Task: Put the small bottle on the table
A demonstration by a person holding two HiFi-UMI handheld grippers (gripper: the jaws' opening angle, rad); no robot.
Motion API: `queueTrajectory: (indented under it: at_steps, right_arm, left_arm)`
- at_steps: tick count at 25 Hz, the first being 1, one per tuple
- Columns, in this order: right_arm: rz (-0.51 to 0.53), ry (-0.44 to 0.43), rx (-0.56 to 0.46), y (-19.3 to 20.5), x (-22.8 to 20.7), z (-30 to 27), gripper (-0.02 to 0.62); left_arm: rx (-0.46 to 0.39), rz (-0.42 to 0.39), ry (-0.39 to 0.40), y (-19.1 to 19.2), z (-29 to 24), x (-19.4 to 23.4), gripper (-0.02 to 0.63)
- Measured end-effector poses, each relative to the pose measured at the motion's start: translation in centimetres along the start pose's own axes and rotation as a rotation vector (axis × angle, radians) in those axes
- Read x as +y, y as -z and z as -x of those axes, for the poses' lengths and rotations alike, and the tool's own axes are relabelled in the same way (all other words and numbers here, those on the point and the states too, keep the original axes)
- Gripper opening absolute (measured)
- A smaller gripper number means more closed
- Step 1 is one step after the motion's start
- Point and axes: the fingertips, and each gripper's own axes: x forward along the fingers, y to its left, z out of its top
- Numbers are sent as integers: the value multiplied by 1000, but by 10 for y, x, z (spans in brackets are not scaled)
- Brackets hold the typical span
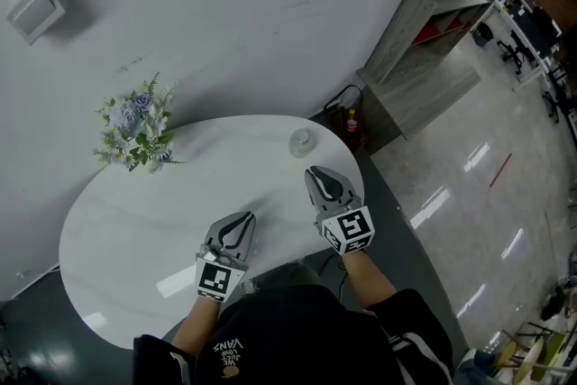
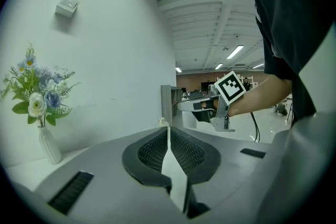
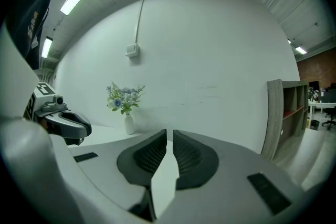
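Note:
The small clear bottle [image 1: 300, 141] stands upright on the white oval table [image 1: 135, 230], near its far right edge. My right gripper [image 1: 326, 187] hovers just in front of the bottle without touching it. Its jaws are barely open, a thin slit between the pads [image 3: 169, 132], and nothing is in them. My left gripper [image 1: 236, 230] hangs over the table's near side, shut and empty, its fingertips meeting [image 2: 168, 128]. In each gripper view the other gripper shows off to one side.
A white vase of blue and white flowers [image 1: 137, 126] stands at the table's far left by the wall. A grey open shelf unit [image 1: 424, 50] stands to the right on the shiny floor, with a red object [image 1: 350, 123] on the floor between it and the table.

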Motion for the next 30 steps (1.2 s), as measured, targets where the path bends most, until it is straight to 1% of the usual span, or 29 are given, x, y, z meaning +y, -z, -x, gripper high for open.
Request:
queueTrajectory:
  at_steps: [7,12,16,22,26,30]
  right_arm:
    - [-29,-1,-16,-13,45,34,55]
    - [-61,29,-40,-22,73,65,52]
    - [-63,61,-57,-28,96,90,52]
    - [-80,102,-73,-28,132,120,52]
    - [-88,116,-71,-26,154,134,52]
    - [-97,136,-78,-23,171,144,52]
  left_arm:
    - [-39,-9,32,-12,27,-5,28]
    - [-79,-14,72,-19,47,-14,26]
    - [-121,-11,106,-26,63,-22,26]
    - [-121,-23,142,-23,91,-31,22]
    - [-168,-1,167,-33,109,-37,21]
    - [-152,-6,179,-27,123,-37,20]
